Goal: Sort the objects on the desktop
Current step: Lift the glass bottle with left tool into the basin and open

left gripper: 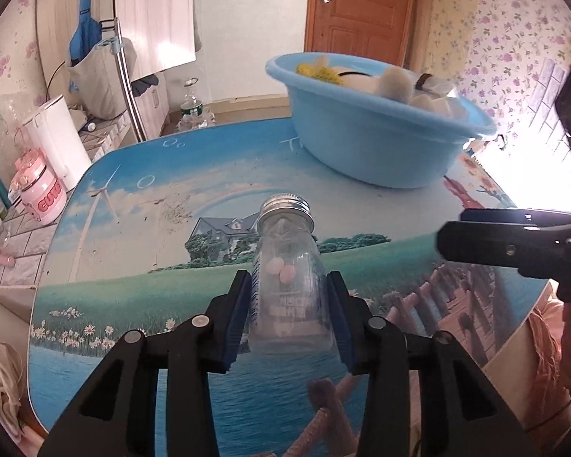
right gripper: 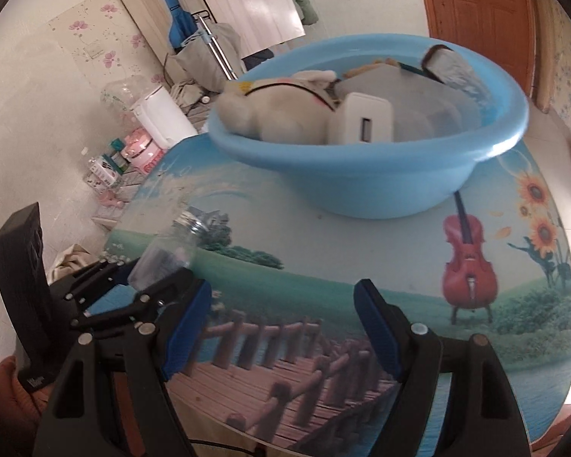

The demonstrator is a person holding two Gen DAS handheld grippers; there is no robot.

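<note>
Left gripper [left gripper: 289, 312] clamped on a clear glass bottle with a silver screw cap [left gripper: 287, 266], blue pads [left gripper: 236, 316] pressed to both sides of its lower body. Bottle upright, near the front-middle of the round table with a printed landscape top [left gripper: 141, 266], base at or just above the surface (contact hard to judge). Two or three small pink pieces visible inside the glass. From the right wrist camera, same bottle [right gripper: 171, 247] seen blurred at the far left, tilted in that view, held by the left gripper [right gripper: 133, 285].

Right gripper [right gripper: 281, 327] released, jaws spread wide with nothing between them, hovering over the printed wooden bridge at the near edge of the table [right gripper: 361, 266]. In the left wrist view, seen as a dark arm [left gripper: 514, 243] entering from the right, apart from the bottle.

Far side of the table: a light blue round plastic basin [left gripper: 369, 144], also seen closer from the right wrist [right gripper: 361, 182]. Inside it, a white plush toy [right gripper: 278, 110] leaning against the left rim, a white rectangular box with a slot [right gripper: 365, 122] just beside it, and something yellow [left gripper: 319, 70] at the far-left rim. Left of the table, a white kettle [left gripper: 57, 137] and a pink container [left gripper: 42, 190] stood on a tiled counter.
</note>
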